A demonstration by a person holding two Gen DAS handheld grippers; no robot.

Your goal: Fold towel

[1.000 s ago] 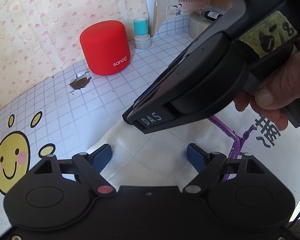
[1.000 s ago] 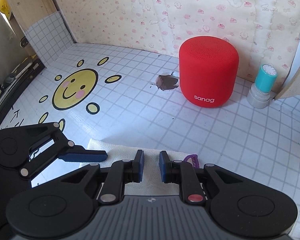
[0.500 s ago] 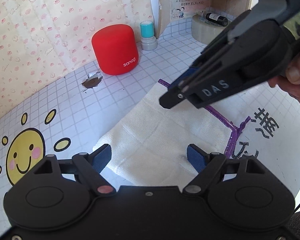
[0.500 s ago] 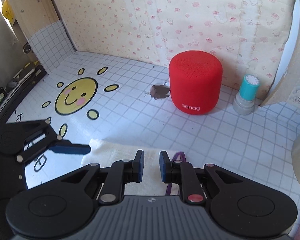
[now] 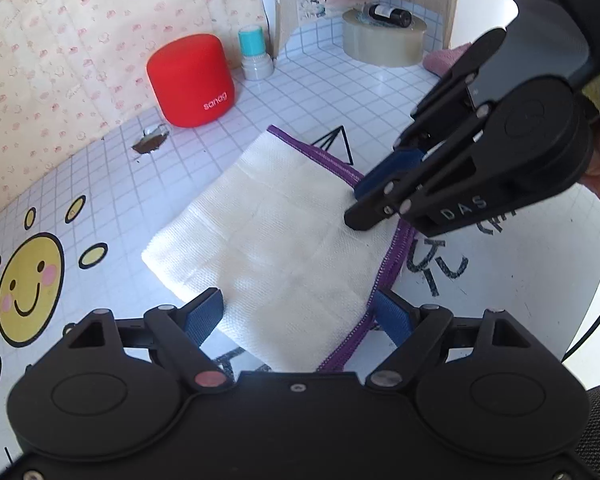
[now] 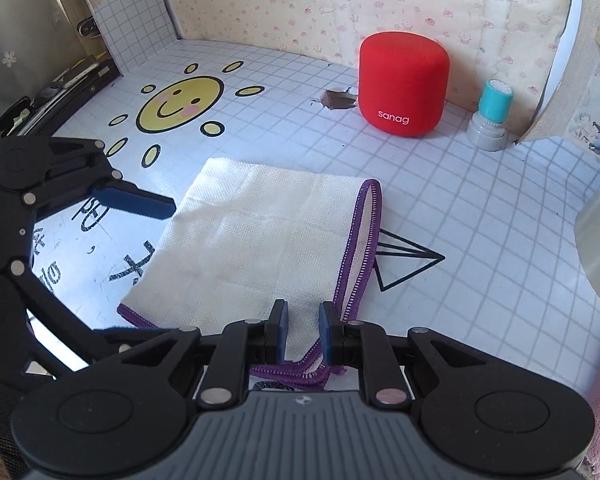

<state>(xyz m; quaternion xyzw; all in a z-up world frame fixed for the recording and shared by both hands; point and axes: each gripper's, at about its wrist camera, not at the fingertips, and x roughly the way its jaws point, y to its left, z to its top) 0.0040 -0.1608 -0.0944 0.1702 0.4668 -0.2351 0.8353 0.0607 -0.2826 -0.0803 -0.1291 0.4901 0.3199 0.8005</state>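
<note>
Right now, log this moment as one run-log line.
task: fold towel | towel: folded, flat on table | left gripper: open, empty | right gripper: narrow gap, empty

Materials and finishes on the tabletop.
Towel (image 5: 276,236): cream woven cloth, coarse weave, purple stitched edging. Table cover (image 6: 460,208): glossy printed sheet, torn at one spot. Speaker (image 6: 403,84): matt red fabric mesh. Left gripper (image 5: 298,316): matt black plastic, metal pivot pins, blue pads. Tape roll (image 5: 384,38): shiny translucent film.
</note>
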